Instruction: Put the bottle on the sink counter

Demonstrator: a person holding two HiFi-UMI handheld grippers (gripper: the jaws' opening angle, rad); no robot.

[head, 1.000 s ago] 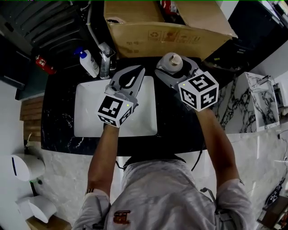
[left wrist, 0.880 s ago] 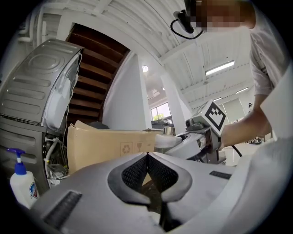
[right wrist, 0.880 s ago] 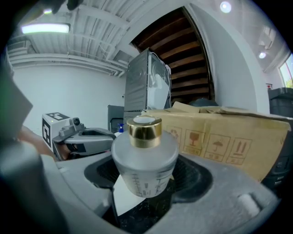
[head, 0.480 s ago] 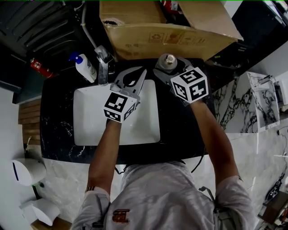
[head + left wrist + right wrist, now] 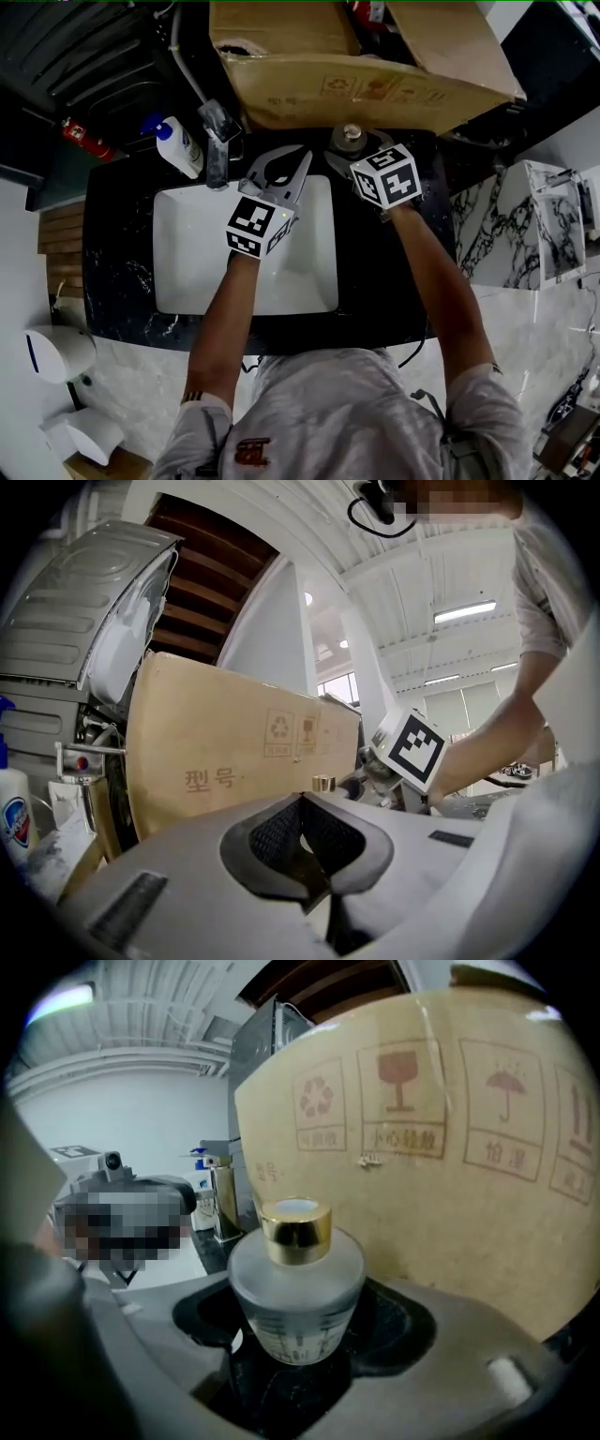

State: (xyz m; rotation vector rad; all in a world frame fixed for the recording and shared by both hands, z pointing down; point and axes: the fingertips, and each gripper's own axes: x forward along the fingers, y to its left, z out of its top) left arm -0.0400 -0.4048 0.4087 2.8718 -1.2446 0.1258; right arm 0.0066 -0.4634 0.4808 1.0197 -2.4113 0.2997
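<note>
Frosted round glass bottle (image 5: 295, 1283), gold-capped, upright, pinched by right gripper (image 5: 353, 142) low over speckled black counter (image 5: 122, 244); left gripper (image 5: 302, 799) jaws pressed together.

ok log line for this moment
right gripper: shut on bottle, upright | bottle: at sink counter by cardboard box, set-down unclear | left gripper: shut, empty, over sink basin
</note>
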